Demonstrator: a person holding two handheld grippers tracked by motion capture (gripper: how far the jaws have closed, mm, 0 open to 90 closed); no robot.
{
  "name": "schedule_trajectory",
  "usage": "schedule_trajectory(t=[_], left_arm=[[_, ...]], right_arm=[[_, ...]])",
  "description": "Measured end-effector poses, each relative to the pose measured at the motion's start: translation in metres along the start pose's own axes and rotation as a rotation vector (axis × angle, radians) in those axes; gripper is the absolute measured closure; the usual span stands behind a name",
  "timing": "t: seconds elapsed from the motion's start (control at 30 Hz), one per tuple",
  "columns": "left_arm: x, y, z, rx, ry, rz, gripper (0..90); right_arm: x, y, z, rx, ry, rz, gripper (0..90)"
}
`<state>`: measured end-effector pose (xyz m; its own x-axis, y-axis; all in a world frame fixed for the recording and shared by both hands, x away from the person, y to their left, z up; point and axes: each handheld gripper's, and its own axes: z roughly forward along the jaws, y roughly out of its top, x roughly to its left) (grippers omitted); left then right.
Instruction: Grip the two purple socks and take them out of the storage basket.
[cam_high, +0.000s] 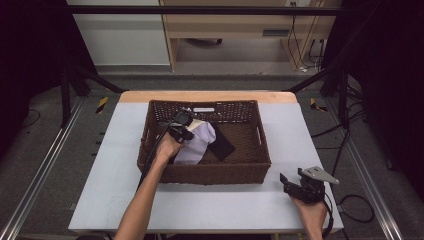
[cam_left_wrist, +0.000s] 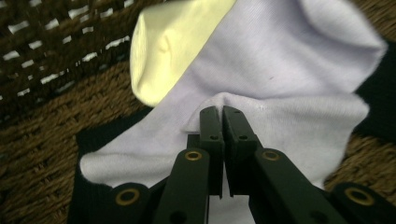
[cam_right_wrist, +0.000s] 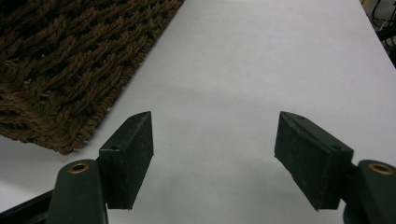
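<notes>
The left gripper (cam_left_wrist: 222, 112) has its jaws pinched tight on a fold of the white sock (cam_left_wrist: 280, 79), bunching the cloth up between the tips. That sock lies inside the wicker basket (cam_high: 150, 150), toward its left half, draped over a pale yellow piece (cam_left_wrist: 163, 51) at the far end and a black cloth (cam_high: 221, 145) that pokes out to the right. The basket sits in the middle of the grey table (cam_high: 115, 175). Well off to the near right, the right gripper (cam_right_wrist: 212, 158) hangs just above the tabletop with its jaws spread wide, holding nothing, the basket's corner just beside it.
</notes>
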<state>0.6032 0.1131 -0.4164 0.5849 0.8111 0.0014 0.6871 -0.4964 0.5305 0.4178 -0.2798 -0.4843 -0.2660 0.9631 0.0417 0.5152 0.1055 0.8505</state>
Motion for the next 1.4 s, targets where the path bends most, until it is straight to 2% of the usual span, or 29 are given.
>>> schedule_trajectory(t=[0.07,0.1,0.2,0.23,0.3,0.33,0.37,0.43,0.47,0.5,0.57,0.6,0.63,0.83,0.9,0.93,1.0,1.13,1.23,1.27,1.4], left_arm=[[-0.001,0.0,-0.002,-0.016,-0.002,0.006,86.5],[-0.003,0.001,-0.007,-0.063,0.004,0.016,86.7],[-0.003,0.0,-0.012,-0.098,-0.004,0.028,86.8],[-0.004,0.0,-0.018,-0.138,-0.008,0.037,87.0],[-0.004,-0.001,-0.025,-0.185,-0.006,0.042,87.2],[-0.004,-0.001,-0.025,-0.185,-0.006,0.042,87.3],[-0.005,-0.001,-0.028,-0.206,-0.01,0.044,87.4],[-0.007,-0.002,-0.037,-0.269,-0.007,0.057,87.6],[-0.008,-0.003,-0.04,-0.29,-0.004,0.059,87.6],[-0.008,-0.003,-0.04,-0.29,-0.004,0.059,87.6],[-0.008,-0.005,-0.05,-0.352,-0.005,0.056,87.7],[-0.008,-0.005,-0.05,-0.352,-0.005,0.056,87.8],[-0.007,-0.006,-0.058,-0.397,-0.01,0.05,87.8],[-0.009,-0.011,-0.085,-0.514,-0.002,0.055,87.8],[-0.009,-0.013,-0.093,-0.546,-0.013,0.049,87.8],[-0.009,-0.013,-0.093,-0.546,-0.013,0.049,87.8],[-0.011,-0.016,-0.106,-0.589,-0.022,0.048,87.8],[-0.013,-0.022,-0.122,-0.645,-0.032,0.046,87.7],[-0.013,-0.025,-0.13,-0.666,-0.044,0.049,87.8],[-0.014,-0.027,-0.137,-0.686,-0.055,0.049,87.8],[-0.016,-0.034,-0.152,-0.715,-0.075,0.053,87.8]], right_arm=[[0.0,0.0,0.0,0.0,0.0,-0.001,28.3],[0.0,0.0,0.0,-0.002,-0.003,-0.004,28.3],[-0.001,0.0,0.0,-0.004,-0.003,-0.002,28.3],[-0.001,0.0,0.0,-0.004,-0.003,-0.002,28.3],[-0.001,0.0,0.0,-0.004,-0.003,-0.001,28.4],[-0.001,0.0,0.0,-0.004,-0.004,-0.002,28.4],[-0.001,0.0,0.0,-0.003,-0.004,-0.001,28.4],[-0.001,0.0,0.0,-0.003,-0.005,-0.001,28.4],[-0.001,0.0,0.0,-0.002,-0.003,0.002,28.4],[-0.001,0.0,0.0,-0.002,-0.003,0.002,28.4],[-0.001,0.0,0.0,-0.003,-0.006,-0.002,28.4],[-0.001,0.0,0.0,-0.003,-0.006,-0.002,28.4],[-0.001,0.0,0.0,-0.003,-0.006,-0.001,28.4],[0.0,0.0,0.0,-0.001,-0.006,0.002,28.4],[0.0,0.0,0.0,0.0,-0.007,0.003,28.4],[0.0,0.0,0.0,0.0,-0.007,0.003,28.4],[0.0,0.0,0.0,-0.001,-0.008,0.003,28.4],[0.0,0.0,0.0,0.0,-0.008,0.004,28.4],[0.0,0.0,0.0,0.0,-0.009,0.004,28.4],[0.0,0.0,0.0,0.0,-0.009,0.004,28.4],[0.0,0.0,0.0,0.0,-0.011,0.003,28.3]])
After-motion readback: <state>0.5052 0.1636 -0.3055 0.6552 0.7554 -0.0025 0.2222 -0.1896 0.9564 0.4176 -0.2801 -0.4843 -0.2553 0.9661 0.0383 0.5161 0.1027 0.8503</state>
